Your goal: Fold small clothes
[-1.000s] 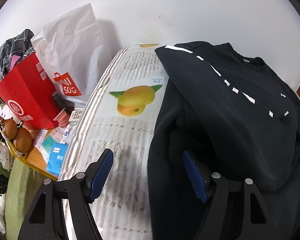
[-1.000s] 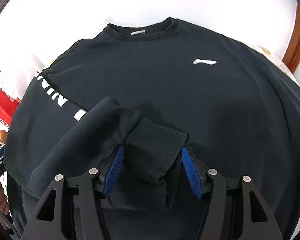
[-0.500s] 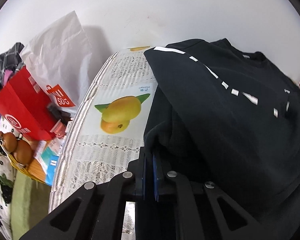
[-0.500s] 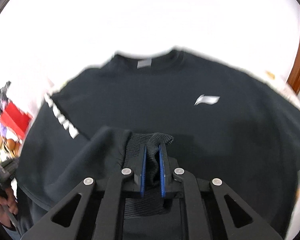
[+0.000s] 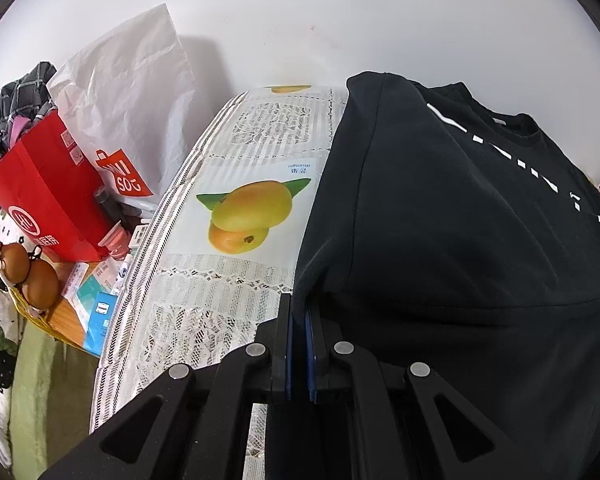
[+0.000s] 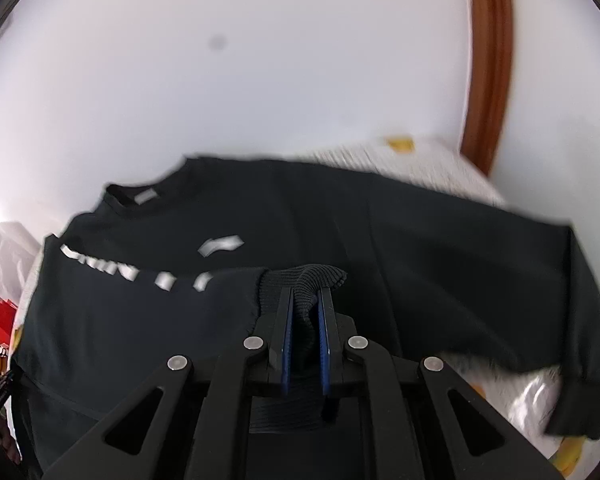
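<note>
Black cotton sweatshirt [image 5: 460, 240] lies on the mango-print table [image 5: 236, 280]; your left gripper [image 5: 299, 320] pins its edge, your right gripper [image 6: 305, 312] clamps the ribbed cuff [image 6: 306, 280] for folding.

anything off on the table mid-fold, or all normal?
Nothing damaged or spilled. The black sweatshirt lies flat on the mango-print tablecloth; the left gripper pinches its side edge and the right gripper pinches the ribbed cuff. The right wrist view is motion-blurred.
</note>
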### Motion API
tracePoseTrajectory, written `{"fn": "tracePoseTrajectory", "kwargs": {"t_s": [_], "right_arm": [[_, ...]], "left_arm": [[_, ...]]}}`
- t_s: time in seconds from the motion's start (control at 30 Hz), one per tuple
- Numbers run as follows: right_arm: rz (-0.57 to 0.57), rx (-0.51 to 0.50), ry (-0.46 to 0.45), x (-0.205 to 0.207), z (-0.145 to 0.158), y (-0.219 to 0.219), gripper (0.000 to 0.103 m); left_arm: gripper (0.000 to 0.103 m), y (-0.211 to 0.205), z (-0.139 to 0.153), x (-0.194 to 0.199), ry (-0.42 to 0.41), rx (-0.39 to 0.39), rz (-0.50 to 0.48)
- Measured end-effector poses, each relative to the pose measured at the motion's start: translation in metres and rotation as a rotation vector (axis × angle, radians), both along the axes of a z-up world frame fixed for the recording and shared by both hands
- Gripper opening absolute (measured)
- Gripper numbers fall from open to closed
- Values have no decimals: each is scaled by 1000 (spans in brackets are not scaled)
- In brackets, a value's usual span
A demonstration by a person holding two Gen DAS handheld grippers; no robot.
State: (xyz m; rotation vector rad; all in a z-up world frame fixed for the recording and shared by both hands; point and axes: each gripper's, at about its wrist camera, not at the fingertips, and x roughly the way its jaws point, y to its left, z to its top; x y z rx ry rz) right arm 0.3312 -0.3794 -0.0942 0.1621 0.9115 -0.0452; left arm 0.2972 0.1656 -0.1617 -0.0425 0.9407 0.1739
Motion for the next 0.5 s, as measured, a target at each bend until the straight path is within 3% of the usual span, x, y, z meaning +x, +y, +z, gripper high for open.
{"fn": "tracePoseTrajectory", "kwargs": {"t_s": [0.17, 0.37, 0.4, 0.47, 0.5], "right_arm": [[-13, 12, 73, -3, -32, -12, 12], [-12, -3, 82, -12, -26, -16, 20], [-10, -7, 77, -16, -23, -15, 22], [-24, -6, 84, -26, -16, -17, 41], [-32, 5, 88, -31, -13, -19, 56]], "left_arm": [[6, -1, 1, -1, 5, -8, 5], [9, 1, 3, -6, 10, -30, 22], [15, 2, 4, -8, 12, -33, 27], [26, 3, 6, -12, 11, -36, 39], [32, 3, 7, -14, 9, -39, 45]]}}
